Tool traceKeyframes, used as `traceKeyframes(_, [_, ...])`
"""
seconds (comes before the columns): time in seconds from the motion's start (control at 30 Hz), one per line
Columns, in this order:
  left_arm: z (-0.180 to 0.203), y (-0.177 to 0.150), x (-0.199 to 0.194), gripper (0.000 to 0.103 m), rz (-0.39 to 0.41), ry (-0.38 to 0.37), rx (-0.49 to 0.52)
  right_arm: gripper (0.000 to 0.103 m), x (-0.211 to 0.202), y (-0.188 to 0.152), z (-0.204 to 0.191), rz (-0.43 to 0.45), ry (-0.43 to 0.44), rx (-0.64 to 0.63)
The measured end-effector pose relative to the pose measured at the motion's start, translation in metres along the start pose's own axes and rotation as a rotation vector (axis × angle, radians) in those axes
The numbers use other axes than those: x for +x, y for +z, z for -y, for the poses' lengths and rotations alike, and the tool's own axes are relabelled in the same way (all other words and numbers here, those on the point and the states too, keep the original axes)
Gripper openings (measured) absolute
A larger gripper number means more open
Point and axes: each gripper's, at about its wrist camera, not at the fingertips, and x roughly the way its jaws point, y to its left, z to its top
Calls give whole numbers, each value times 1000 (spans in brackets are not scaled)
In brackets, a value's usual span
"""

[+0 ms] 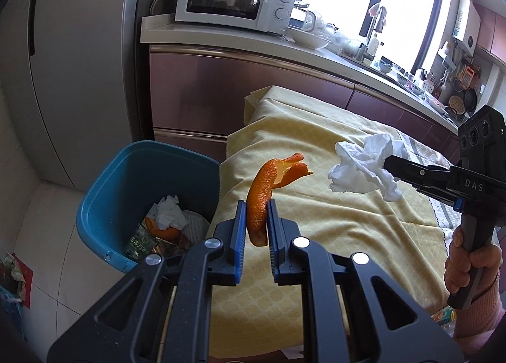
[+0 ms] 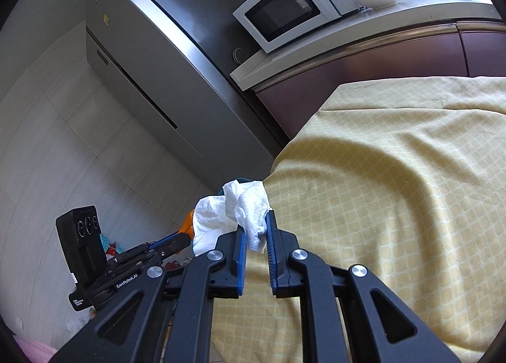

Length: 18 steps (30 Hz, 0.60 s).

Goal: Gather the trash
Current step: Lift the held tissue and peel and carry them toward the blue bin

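Peel (image 1: pixel 260 195) pinched in my left gripper (image 1: pixel 256 220) and tissue (image 2: pixel 240 214) clamped in my right gripper (image 2: pixel 255 236), I'd carry both fully over the blue bin (image 1: pixel 104 179), ahead-left of the jaws, before releasing.

A curled strip of orange peel (image 1: pixel 263 192) stands nearly upright in the air over the yellow-clothed table's (image 1: pixel 363 223) left edge, its lower end pinched, its top splaying open. A crumpled white tissue (image 1: pixel 363 170) hangs above the table's middle, gripped at one side. Beside the table's left edge a blue bin (image 1: pixel 104 192) stands on the floor, holding tissue, peel and wrappers
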Motion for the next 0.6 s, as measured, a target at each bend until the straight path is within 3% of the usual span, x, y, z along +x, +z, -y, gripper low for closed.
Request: traceKeyframes(0.6, [-30,0,-8,13,13,62,-56,11,40,3,-24,-69,30,-46])
